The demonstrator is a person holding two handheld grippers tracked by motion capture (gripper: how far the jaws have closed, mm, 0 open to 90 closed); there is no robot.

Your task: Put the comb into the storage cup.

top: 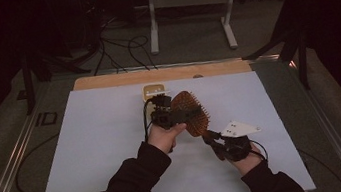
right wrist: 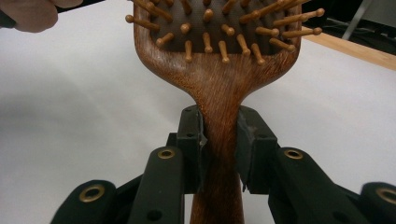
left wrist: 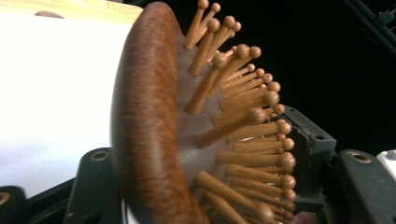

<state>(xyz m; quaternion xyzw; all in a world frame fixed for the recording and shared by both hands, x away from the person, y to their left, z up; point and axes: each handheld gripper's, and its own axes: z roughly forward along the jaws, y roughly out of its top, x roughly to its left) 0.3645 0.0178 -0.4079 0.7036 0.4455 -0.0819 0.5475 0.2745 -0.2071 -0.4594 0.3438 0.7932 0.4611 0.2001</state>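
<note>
So the right gripper [right wrist: 219, 140] is clamped on the neck of the wooden paddle hairbrush [right wrist: 219, 88], pads squeezing the handle from both sides just under the head; the brush is held up off the white surface [right wrist: 70, 130], bristle side toward that gripper's camera. Further out from it, the left gripper [top: 169, 116] has its jaws straddling the brush head [left wrist: 149, 121]; wooden back toward one jaw, the ball-tipped wooden pins [left wrist: 247, 126] toward the other; I honestly can't tell if the pads are pressing yet.

What could go wrong: if the left one bites down on the pin side, it could bend or snap pins, or slide off the rounded back; two grips pulling different ways could twist the handle out of the right jaws, and the brush drops onto the surface.

Hands: left hand [top: 164, 137] comes in from below, gripper pointing away and slightly right toward the head; right hand [top: 242, 154] sits lower right, gripper angled up-left along the handle. Beyond the left gripper there's a small pale block [top: 154, 92] on the sheet; can't make out what it is.
</note>
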